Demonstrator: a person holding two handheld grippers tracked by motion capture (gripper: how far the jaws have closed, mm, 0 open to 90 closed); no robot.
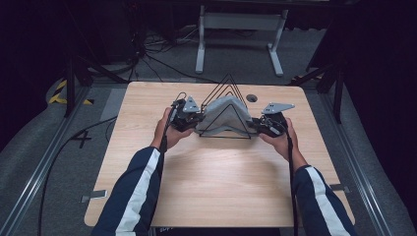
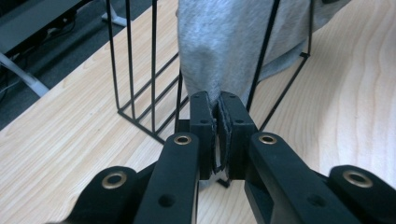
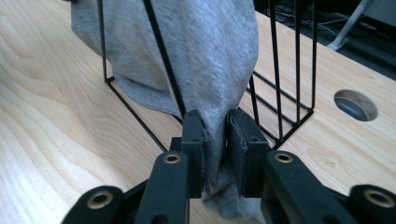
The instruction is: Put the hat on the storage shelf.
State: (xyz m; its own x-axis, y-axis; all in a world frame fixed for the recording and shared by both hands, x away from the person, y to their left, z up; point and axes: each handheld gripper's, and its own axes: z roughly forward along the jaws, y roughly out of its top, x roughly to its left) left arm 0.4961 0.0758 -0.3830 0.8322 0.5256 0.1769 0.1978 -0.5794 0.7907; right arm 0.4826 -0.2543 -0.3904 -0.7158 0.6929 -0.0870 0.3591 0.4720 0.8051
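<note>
1. Centrally, a grey cloth (image 1: 223, 115) is seen draped over a black wire rack (image 1: 227, 86) of triangular frames, set toward the far middle of the wooden table (image 1: 216, 182).
2. The left gripper (image 2: 218, 122) is clamped on the cloth's left end, its jaws nearly together with a thin fold pinched between them, just beside the rack's base wires.
3. The right gripper (image 3: 215, 140) is closed on the cloth's right end, a thicker bunch of fabric being held between its jaws.
4. Bare tabletop is left open on the near side of the rack; a round cable hole (image 1: 252, 98) is noted near the far edge.
5. Grey floor, cables and a white table frame (image 1: 241, 34) are recorded beyond.
</note>
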